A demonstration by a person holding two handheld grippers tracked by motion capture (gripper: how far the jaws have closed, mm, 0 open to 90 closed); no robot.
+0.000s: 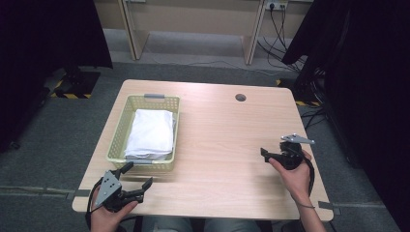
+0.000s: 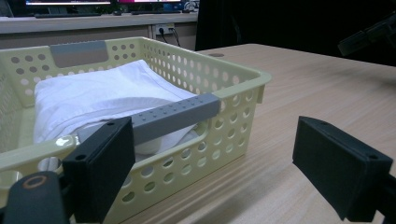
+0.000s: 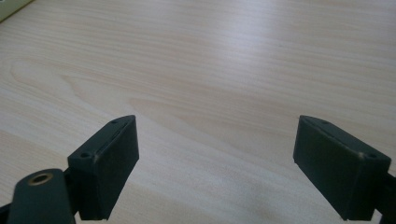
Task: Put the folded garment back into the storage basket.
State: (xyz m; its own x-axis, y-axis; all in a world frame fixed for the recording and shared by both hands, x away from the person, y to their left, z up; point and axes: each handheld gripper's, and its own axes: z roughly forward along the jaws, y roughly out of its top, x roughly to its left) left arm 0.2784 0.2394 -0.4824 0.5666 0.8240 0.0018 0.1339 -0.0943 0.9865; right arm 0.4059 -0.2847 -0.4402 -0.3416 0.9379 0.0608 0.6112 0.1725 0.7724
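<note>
Basket [image 1: 122, 129] with folded white cloth [image 1: 151, 133]: long axis runs away from the person. Left gripper [image 1: 138, 176] just before it, released; right gripper [image 1: 265, 153] released, well apart.

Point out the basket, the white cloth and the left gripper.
basket [image 1: 122, 126], high view, on its left wall.
white cloth [image 1: 151, 131], high view, middle of the folded top face.
left gripper [image 1: 137, 175], high view, midway between its open fingertips, near the basket's front corner.

Premises present as a lab or office recording bay: wooden desk [image 1: 217, 130] on grey carpet [image 1: 58, 130], black curtains [image 1: 367, 72] at both sides, hazard-striped stand bases [image 1: 72, 95], wall sockets [image 1: 276, 6] with trailing cables
</note>
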